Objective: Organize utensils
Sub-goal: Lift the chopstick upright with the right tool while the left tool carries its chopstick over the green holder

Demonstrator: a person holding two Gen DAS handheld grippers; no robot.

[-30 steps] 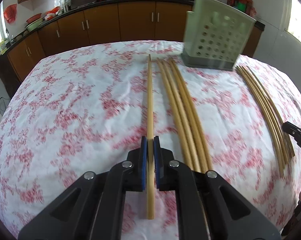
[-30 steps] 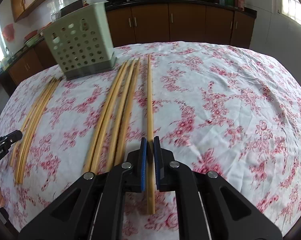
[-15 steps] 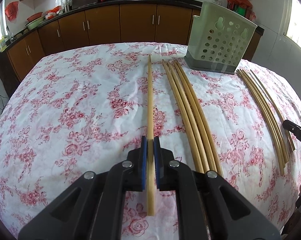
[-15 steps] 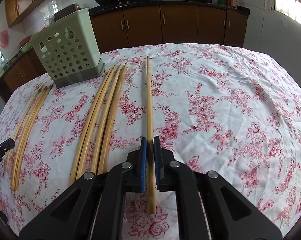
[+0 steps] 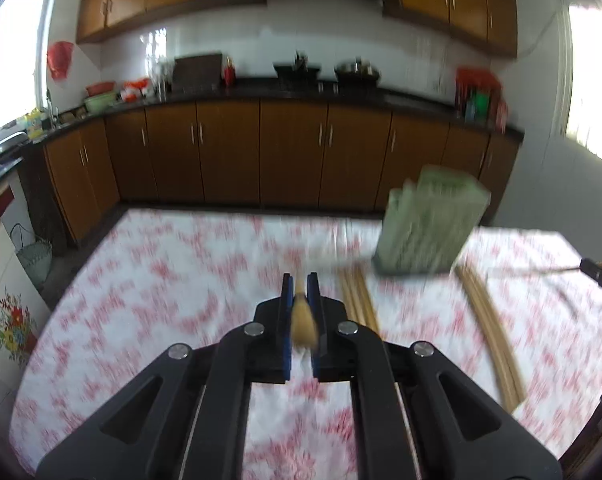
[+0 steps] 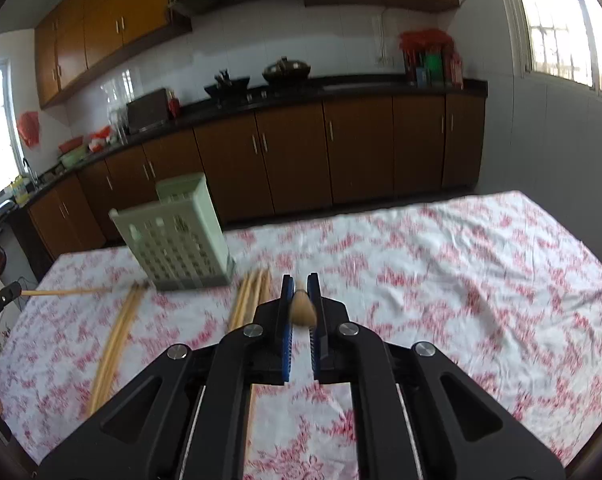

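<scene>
We hold one chopstick (image 5: 302, 322) in each clamped gripper (image 5: 301, 292), lifted clear; next, we tip both into the green holder (image 6: 177, 240).

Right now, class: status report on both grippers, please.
Left hand-held gripper shut on chopstick. Right likewise. Holder ahead, path clear.

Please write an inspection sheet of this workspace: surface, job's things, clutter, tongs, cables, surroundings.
Surface: table with floral cloth, wrinkled.
Job's things: green perforated holder upright; two bundles of chopsticks lying in front of it.
Clutter: nothing seen on the table.
Tongs: left tongs shut on a chopstick; right tongs shut on another chopstick.
Cables: nothing seen.
Surroundings: brown kitchen cabinets, black counter with pots, windows.
</scene>
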